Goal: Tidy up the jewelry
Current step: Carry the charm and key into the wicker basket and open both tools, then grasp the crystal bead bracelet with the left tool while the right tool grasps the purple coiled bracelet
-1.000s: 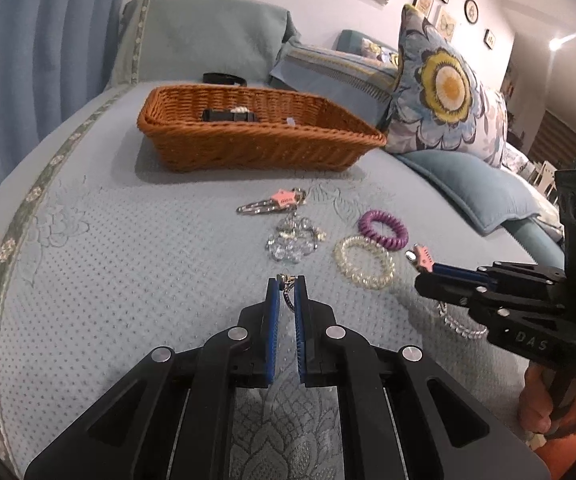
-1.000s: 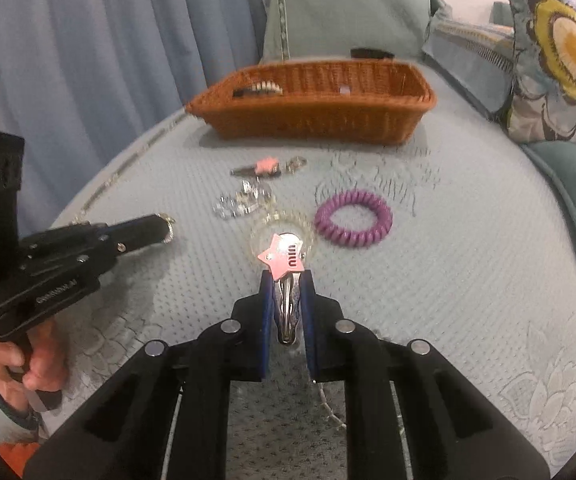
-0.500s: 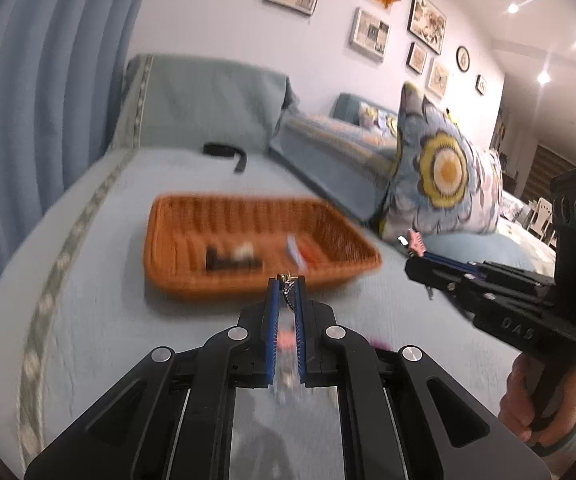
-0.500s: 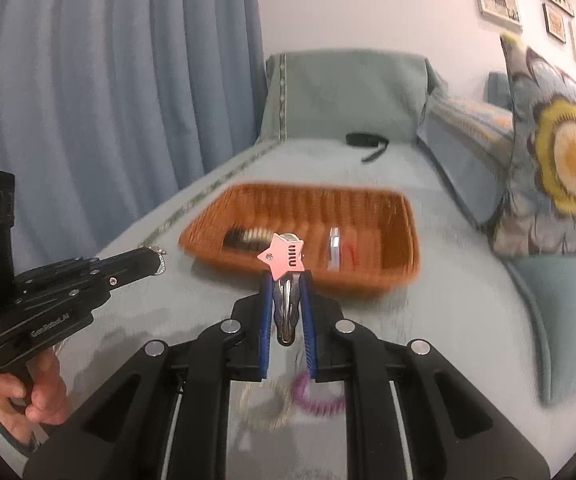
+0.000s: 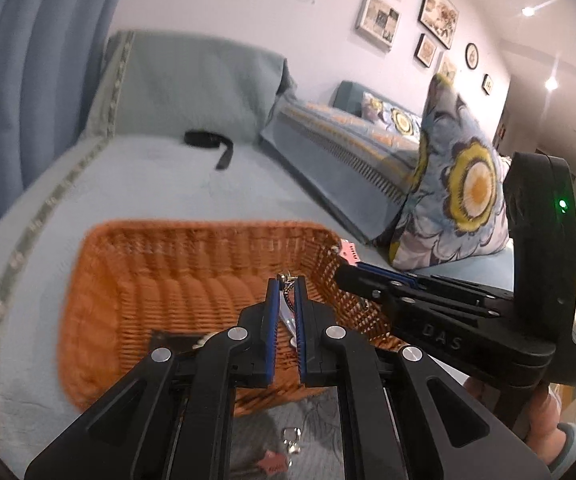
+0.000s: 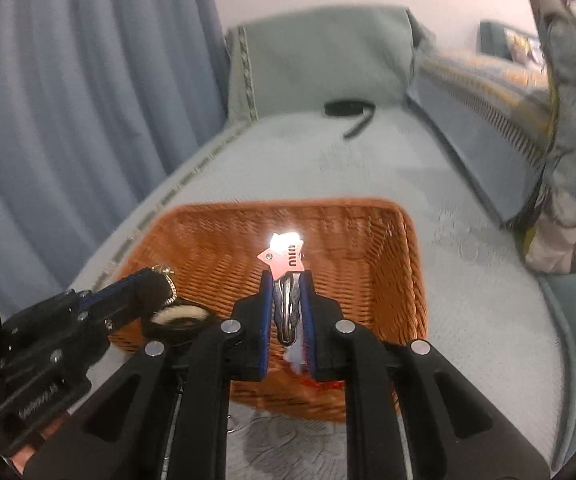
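Left gripper [image 5: 286, 280] clenched on a thin chain piece [image 5: 288, 285], its clasp poking out at the fingertips; poised over the near right corner of the wicker basket [image 5: 100, 280]. Right gripper [image 6: 287, 278] clamped on a hair clip [image 6: 286, 304] with a pink star [image 6: 284, 262] sticking out past the tips, above the basket's middle. Basket sits on the blue-green bedspread [image 6: 468, 288] and holds dark items at its near edge, too blurred to name. Another pink star clip [image 5: 272, 462] lies on the spread beneath the left gripper.
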`<state>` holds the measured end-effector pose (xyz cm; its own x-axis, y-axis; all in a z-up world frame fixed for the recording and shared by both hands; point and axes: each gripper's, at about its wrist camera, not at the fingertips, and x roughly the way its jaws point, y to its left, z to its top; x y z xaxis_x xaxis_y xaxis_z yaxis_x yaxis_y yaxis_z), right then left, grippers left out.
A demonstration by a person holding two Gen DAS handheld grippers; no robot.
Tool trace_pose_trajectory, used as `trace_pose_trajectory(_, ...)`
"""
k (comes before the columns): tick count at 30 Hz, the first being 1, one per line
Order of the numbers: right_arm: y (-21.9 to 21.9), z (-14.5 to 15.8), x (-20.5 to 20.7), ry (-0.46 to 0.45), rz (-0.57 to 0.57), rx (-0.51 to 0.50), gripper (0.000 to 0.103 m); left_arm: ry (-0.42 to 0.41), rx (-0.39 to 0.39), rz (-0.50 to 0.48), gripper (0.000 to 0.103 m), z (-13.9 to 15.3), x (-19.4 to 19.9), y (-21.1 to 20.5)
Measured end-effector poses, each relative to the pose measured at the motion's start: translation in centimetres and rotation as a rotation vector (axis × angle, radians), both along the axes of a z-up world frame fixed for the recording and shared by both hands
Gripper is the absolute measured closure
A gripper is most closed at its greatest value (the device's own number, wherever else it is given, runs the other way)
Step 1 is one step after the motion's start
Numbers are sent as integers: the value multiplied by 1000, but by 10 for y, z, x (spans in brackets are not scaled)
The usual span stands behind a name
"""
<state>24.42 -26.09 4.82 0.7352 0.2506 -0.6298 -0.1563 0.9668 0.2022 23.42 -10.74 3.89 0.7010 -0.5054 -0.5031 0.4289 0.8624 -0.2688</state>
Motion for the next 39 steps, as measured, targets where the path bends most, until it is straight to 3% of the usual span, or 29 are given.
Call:
trace_pose_trajectory(11,-7,-39,19,124,-9,-16,91,86,-4,-3,97,-28,17,-4)
trace_pose_trajectory(13,-7,-41,20,136,-7,-11,91,97,-24,-4,91,-29,18,-2)
trace_pose_trajectory(14,-7,-40,21,138,-3,-6,90,100,-33,-6,83,-29,18,0)
trace_pose_trajectory(16,-9,-38,21,144,5,12,83,92,-55,-4,73,-27,15,6)
trace_pose_trajectory(18,-11,-34,17,129,-5,7,61,83,-74,-13,67,-24,9,8)
trace_pose_trajectory(24,-15,-23,0,93,2,26,61,22,-94,-16,67,-5,-16,18)
trace_pose_trajectory(30,-24,-1,-43,12,18,39,60,-40,-101,-12,67,13,-60,43)
trace_pose_trajectory(39,-24,9,-118,-63,29,8,60,-45,-70,7,67,6,-118,62)
